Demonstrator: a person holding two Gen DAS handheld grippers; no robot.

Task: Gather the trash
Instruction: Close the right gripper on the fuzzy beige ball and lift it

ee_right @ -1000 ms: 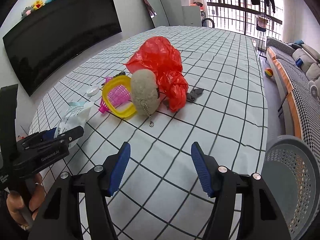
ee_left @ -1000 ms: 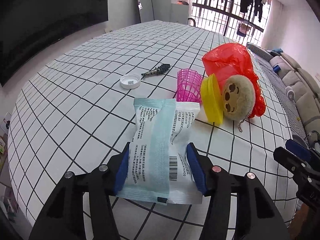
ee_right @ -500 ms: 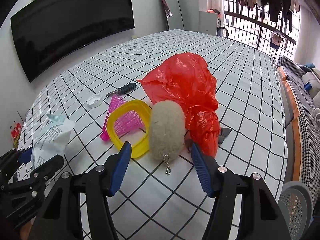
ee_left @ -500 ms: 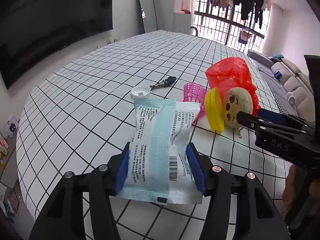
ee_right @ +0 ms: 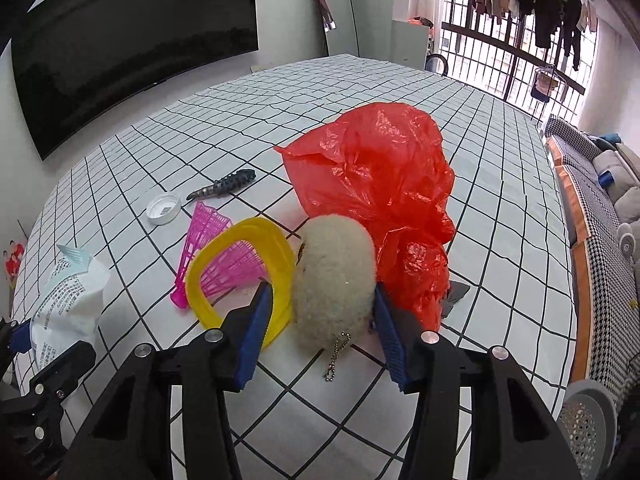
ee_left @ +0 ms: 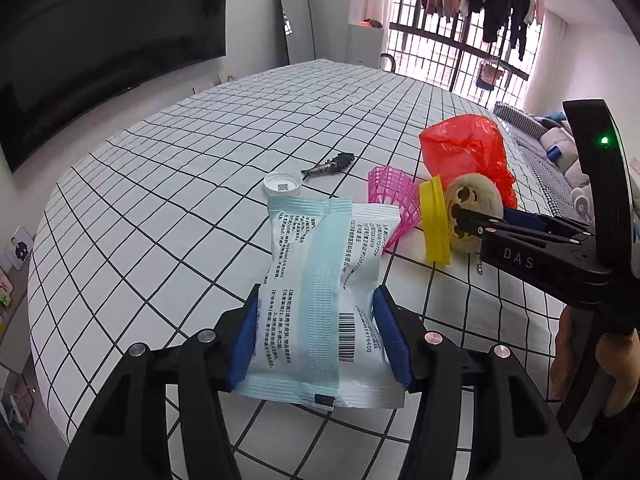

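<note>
Your right gripper (ee_right: 318,316) has just been closing, and the cream plush keychain (ee_right: 334,276) now sits between its blue pads; a second ago those jaws stood wider over bare cloth, with the plush well ahead of them. The right-hand pad (ee_right: 390,336) looks to touch the plush's flank, while the left-hand one (ee_right: 252,336) sits just beside the yellow ring (ee_right: 240,256), so I cannot tell whether the squeeze is complete. I judge the grasp is under way rather than settled.

Your left gripper (ee_left: 316,340) remains clenched on the pale blue and white packet (ee_left: 324,280), which stands upright between the pads exactly as before (no slip that I can see).

Ahead of the right fingers lie the red plastic bag (ee_right: 380,184) behind the plush, the pink shuttlecock (ee_right: 216,248) threaded through the ring, and farther off a white cap (ee_right: 163,208) and a dark fish-shaped trinket (ee_right: 228,184). The grey mesh bin (ee_right: 586,420) waits low to the right, so both hands likely carry there next.
</note>
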